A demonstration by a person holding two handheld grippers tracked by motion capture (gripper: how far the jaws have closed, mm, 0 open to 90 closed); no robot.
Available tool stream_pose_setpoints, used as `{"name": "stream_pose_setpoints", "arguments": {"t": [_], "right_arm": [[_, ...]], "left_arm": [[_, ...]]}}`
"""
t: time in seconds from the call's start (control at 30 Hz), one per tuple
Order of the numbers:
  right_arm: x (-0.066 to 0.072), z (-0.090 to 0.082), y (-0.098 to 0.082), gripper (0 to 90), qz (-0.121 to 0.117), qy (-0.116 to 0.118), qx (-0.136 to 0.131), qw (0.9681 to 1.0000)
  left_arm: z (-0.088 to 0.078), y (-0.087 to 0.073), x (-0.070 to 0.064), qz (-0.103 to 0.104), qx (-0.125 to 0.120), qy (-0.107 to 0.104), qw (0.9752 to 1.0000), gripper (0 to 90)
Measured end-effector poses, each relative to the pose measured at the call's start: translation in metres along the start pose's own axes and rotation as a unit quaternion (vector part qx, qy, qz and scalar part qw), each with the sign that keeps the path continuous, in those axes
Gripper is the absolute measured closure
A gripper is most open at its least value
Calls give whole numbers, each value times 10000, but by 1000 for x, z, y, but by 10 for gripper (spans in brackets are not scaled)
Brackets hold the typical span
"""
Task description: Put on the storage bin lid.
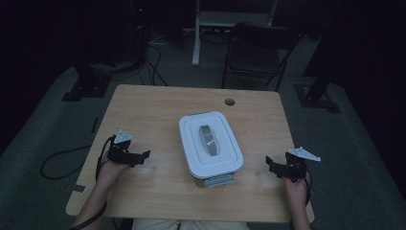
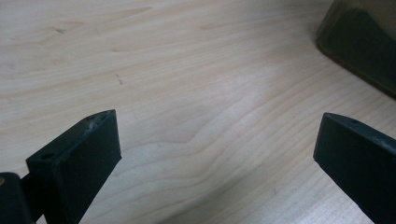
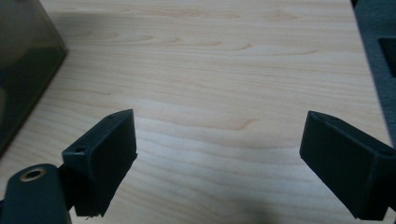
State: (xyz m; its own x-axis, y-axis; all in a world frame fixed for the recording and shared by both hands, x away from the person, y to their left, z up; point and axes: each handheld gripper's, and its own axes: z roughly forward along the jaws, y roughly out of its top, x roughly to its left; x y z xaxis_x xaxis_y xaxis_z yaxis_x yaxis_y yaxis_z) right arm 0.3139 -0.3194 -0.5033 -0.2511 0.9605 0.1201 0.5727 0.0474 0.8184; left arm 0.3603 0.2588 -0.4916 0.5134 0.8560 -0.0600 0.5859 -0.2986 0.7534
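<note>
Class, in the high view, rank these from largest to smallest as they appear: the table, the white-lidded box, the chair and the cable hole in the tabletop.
1. Table
2. Chair, though it stands farther from the camera, so its rank against the box is unsure
3. Box
4. Cable hole

Dim room; grey carpet (image 1: pixel 364 158); black chair (image 1: pixel 256 52) behind wooden table (image 1: pixel 158 103).

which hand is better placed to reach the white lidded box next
Left, slightly, as a judgement. The left hand-held gripper lies nearer the box than the right hand-held gripper; both are open and holding nothing.
</note>
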Motion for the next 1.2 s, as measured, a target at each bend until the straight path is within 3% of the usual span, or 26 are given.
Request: {"name": "stream_pose_setpoints", "arguments": {"t": [0.2, 0.23, 0.3, 0.33, 0.5, 0.6, 0.67, 0.8, 0.9, 0.97, 1.2], "right_arm": [[9, 4, -6, 107, -49, 188, 79, 9998], [17, 8, -6, 107, -200, 301, 117, 9993], [25, 13, -5, 107, -283, 394, 139, 9987], [30, 15, -4, 107, -329, 502, 134, 9981], [52, 25, 2, 107, -565, 859, 196, 9945], [61, 29, 4, 107, -696, 989, 236, 9924], [64, 30, 4, 107, -714, 1200, 214, 9900], [69, 31, 4, 107, -724, 1451, 242, 9865], [78, 33, 1, 116, -800, 1813, 272, 9798], [82, 33, 0, 124, -895, 1737, 257, 9804], [85, 33, -2, 125, -859, 1908, 262, 9775]], "left_arm": [[14, 1, -11, 110, 118, -102, 9998, 14], [19, 4, -16, 142, 124, -133, 9997, 14], [25, 8, -22, 185, 122, -179, 9996, 14], [25, 8, -22, 185, 122, -179, 9996, 14], [44, 29, -47, 423, 125, -348, 9984, 14], [53, 38, -59, 505, 110, -453, 9976, 14], [58, 43, -64, 548, 104, -474, 9973, 14], [63, 48, -67, 542, 97, -541, 9970, 14], [70, 59, -73, 604, 97, -586, 9964, 13], [72, 62, -74, 678, 144, -526, 9962, 14], [77, 66, -71, 758, 257, -426, 9959, 14]]}}
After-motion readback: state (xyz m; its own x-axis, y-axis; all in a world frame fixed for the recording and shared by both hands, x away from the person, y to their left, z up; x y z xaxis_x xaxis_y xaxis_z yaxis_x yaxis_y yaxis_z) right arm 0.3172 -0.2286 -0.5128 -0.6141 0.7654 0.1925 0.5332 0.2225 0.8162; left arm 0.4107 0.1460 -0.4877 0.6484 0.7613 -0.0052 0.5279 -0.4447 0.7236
